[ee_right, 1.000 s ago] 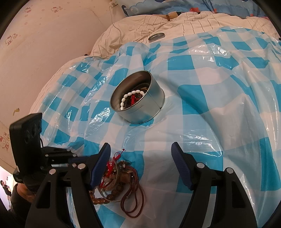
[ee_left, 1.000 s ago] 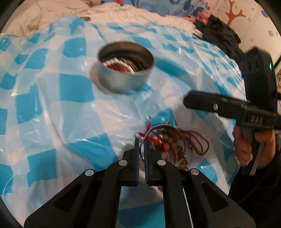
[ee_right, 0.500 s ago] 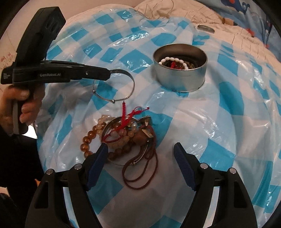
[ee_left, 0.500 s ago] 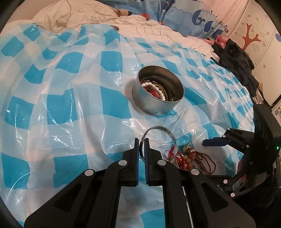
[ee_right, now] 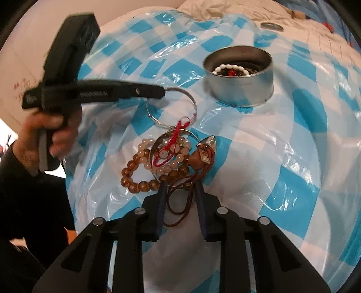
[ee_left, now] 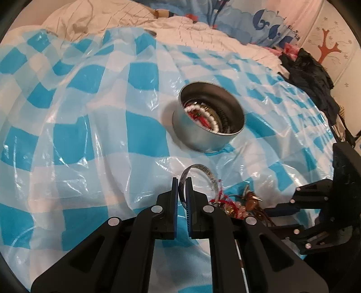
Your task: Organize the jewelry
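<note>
My left gripper (ee_left: 181, 183) is shut on a thin silver bangle (ee_left: 204, 168) and holds it just above the sheet, short of the round metal tin (ee_left: 182, 128). From the right wrist the same gripper (ee_right: 161, 92) and bangle (ee_right: 191, 101) hang left of the tin (ee_right: 239, 90), which holds a white bead bracelet (ee_right: 227, 66). My right gripper (ee_right: 180, 191) is at the near edge of the jewelry pile. Its jaws are closing with a brown cord (ee_right: 178, 209) between them. The pile has an amber bead bracelet (ee_right: 135, 184), pale pink beads (ee_right: 173, 157) and a red thread (ee_right: 173, 140).
A blue and white checked plastic sheet (ee_left: 94, 139) covers a bed. A white quilt (ee_left: 126, 18) lies behind it with a small round lid (ee_right: 270, 26) on it. Dark clothes (ee_left: 311, 74) lie at the far right. A person's hand (ee_right: 56, 133) holds the left gripper's handle.
The left gripper lifted the silver bangle away from the pile toward the tin. The right gripper came down to the pile and its wide jaws narrowed around the brown cord.
</note>
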Demonstrator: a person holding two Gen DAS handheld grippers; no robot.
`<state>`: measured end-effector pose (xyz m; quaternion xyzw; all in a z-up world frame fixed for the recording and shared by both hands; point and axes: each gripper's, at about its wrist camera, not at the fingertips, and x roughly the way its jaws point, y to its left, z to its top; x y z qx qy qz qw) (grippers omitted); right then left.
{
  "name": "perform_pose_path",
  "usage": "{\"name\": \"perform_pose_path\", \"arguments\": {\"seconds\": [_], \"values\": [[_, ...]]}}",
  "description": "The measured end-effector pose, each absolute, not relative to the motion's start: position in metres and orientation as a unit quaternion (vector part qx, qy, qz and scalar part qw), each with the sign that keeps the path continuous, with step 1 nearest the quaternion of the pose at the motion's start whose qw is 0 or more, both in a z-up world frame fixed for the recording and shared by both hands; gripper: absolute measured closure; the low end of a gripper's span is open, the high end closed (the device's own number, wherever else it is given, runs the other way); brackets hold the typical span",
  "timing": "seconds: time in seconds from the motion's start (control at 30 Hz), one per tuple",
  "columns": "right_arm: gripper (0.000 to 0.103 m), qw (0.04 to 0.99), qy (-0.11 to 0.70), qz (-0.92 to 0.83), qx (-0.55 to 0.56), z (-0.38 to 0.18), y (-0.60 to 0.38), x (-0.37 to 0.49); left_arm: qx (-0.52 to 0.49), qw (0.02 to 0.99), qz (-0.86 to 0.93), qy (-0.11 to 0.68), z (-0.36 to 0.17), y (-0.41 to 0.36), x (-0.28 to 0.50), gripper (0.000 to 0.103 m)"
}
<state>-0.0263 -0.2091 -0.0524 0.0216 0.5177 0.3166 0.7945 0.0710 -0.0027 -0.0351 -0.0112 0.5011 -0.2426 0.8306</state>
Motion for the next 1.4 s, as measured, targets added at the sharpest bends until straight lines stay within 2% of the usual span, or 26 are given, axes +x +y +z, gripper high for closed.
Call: {"name": "perform_pose_path", "arguments": {"seconds": [0.2,0.33,0.47,0.53,0.63,0.73,1.23,1.4], "values": [[0.069,0.814,0.497,0.295,0.058,-0.060,-0.214,-0.037,0.009,0.831,-0.209,0.515,-0.063,-0.011,0.072,0.097],[0.065,0.828,0.485,0.274,0.063,-0.060,-0.211,-0.047,0.015,0.834,-0.207,0.512,-0.060,-0.012,0.068,0.097],[0.065,0.839,0.476,0.255,0.068,-0.059,-0.214,-0.058,0.017,0.832,-0.209,0.514,-0.060,-0.011,0.067,0.097],[0.073,0.845,0.471,0.243,0.067,-0.060,-0.211,-0.058,0.023,0.832,-0.206,0.514,-0.062,-0.013,0.065,0.095],[0.088,0.854,0.466,0.223,0.062,-0.060,-0.213,-0.060,0.035,0.833,-0.208,0.512,-0.061,-0.021,0.063,0.084],[0.098,0.855,0.464,0.215,0.085,-0.060,-0.219,-0.059,0.050,0.836,-0.206,0.507,-0.061,-0.027,0.059,0.078],[0.099,0.891,0.391,0.192,0.130,-0.027,-0.239,-0.035,0.009,0.837,-0.207,0.507,-0.062,-0.017,0.058,0.077],[0.099,0.899,0.387,0.176,0.106,-0.023,-0.239,-0.027,0.018,0.835,-0.208,0.509,-0.061,-0.019,0.058,0.076]]}}
